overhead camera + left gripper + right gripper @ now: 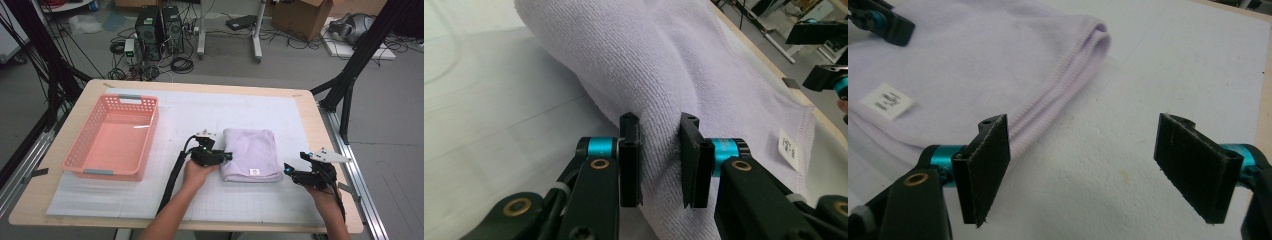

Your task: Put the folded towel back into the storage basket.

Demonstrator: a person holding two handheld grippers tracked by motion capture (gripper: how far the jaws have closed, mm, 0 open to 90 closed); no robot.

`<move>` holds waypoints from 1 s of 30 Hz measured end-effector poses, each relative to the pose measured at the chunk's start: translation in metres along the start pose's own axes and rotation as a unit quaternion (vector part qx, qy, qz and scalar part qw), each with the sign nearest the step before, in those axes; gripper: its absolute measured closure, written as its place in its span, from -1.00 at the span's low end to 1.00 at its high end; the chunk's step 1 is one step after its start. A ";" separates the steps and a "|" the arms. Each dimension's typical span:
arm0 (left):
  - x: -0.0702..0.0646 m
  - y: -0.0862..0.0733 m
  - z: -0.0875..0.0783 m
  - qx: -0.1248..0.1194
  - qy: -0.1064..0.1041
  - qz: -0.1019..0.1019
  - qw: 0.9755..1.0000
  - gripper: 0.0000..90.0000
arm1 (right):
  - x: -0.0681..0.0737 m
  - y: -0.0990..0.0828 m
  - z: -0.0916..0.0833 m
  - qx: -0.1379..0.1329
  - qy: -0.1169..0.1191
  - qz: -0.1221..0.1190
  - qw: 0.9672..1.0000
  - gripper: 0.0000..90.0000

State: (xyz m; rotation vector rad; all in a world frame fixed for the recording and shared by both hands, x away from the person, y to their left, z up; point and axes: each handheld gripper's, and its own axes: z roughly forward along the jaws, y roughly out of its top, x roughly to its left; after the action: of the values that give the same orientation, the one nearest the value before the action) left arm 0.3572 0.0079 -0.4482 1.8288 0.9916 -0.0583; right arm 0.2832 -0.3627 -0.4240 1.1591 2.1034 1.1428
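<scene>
A folded lilac towel point(252, 150) with a small white label lies on the white mat, right of centre. My left gripper point(227, 156) is at the towel's left folded edge. In the left gripper view its jaws pinch a raised ridge of the towel point(664, 65) between the pads, so the left gripper point(659, 125) is shut on the cloth. My right gripper point(287, 169) rests near the towel's front right corner. In the right gripper view the right gripper point(1083, 150) stands wide open over bare mat, with the towel's hem point(973, 55) beside one jaw.
A pink plastic basket point(131, 100) sits on the left of the wooden table point(320, 130). The gridded white mat point(200, 115) covers most of the top. Black frame legs, cables and boxes stand on the floor beyond.
</scene>
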 end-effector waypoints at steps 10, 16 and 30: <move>0.033 -0.014 -0.048 -0.013 0.005 -0.013 1.000 0.63 | 0.003 0.001 0.002 0.004 0.003 -0.005 1.000 -0.51; 0.035 -0.013 -0.048 -0.015 0.038 -0.004 0.999 0.44 | 0.005 0.002 0.004 0.005 0.005 -0.005 1.000 -0.51; 0.033 -0.006 -0.024 -0.024 0.046 -0.059 0.997 -0.23 | 0.004 0.002 0.005 0.005 0.010 -0.003 1.000 -0.51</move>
State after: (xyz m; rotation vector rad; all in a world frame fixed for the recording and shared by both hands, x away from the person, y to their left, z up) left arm 0.3661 0.0476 -0.4562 1.7407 1.1545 -0.0219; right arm 0.2852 -0.3564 -0.4248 1.1500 2.1281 1.1463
